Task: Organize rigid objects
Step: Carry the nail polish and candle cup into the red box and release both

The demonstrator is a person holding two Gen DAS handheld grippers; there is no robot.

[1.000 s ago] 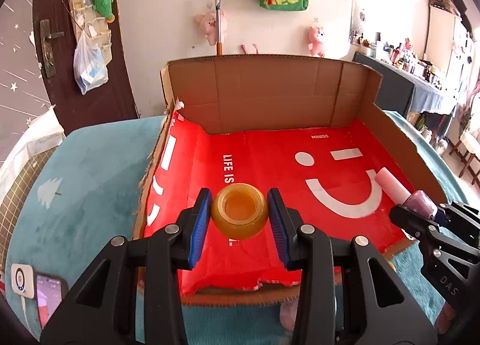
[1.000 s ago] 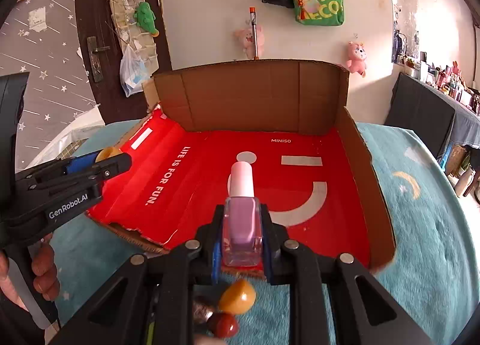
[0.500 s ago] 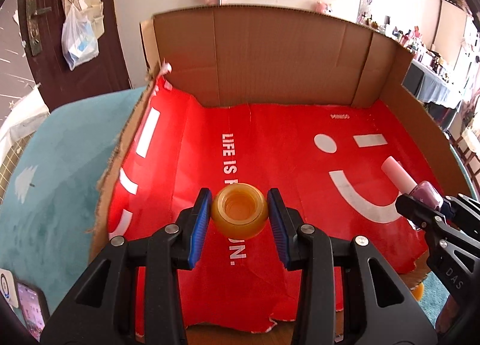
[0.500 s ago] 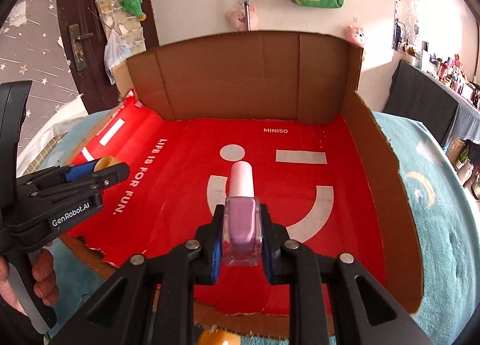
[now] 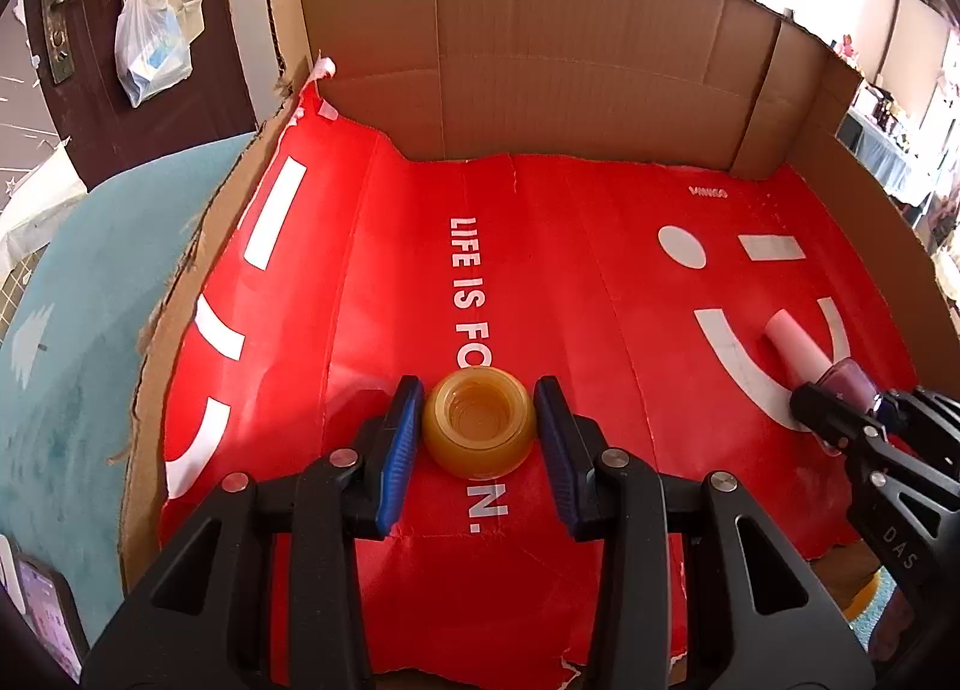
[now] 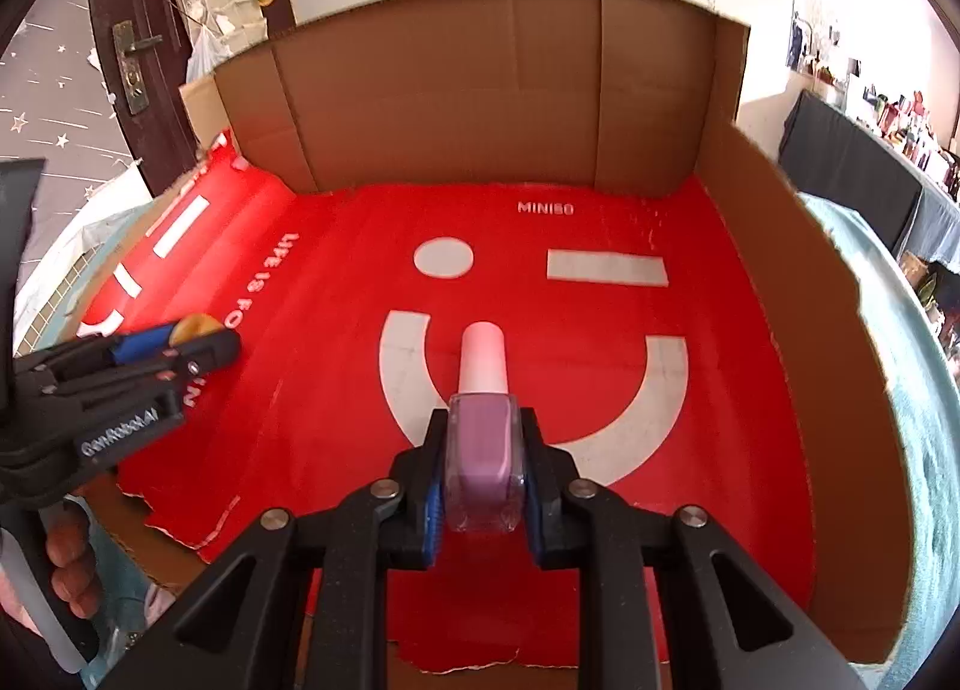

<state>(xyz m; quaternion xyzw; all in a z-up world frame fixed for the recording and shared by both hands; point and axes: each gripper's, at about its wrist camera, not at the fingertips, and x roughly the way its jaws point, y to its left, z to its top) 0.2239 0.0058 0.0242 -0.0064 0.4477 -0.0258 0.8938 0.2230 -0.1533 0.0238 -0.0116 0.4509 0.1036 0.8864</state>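
Both claws have pushed further over the box [image 5: 576, 72] since the earlier frames, and the left claw [image 5: 478, 426] has eased apart: its blue pads [image 5: 396, 450] now stand just clear of the amber jar [image 5: 478, 429] on both sides, a thin gap showing at each, where a second ago they pinched it. The jar sits mouth-up on the box's red liner [image 5: 570, 294], over the white lettering, toward the box's near edge and left of its middle. The right claw [image 6: 483, 465] is closed tight on the polish bottle [image 6: 483, 450], pads pressed against both flat sides of the lilac glass, pink cap [image 6: 482, 357] pointing toward the box's back wall. The bottle is over the white smile printed on the liner, right of the jar; whether it touches the liner cannot be told.
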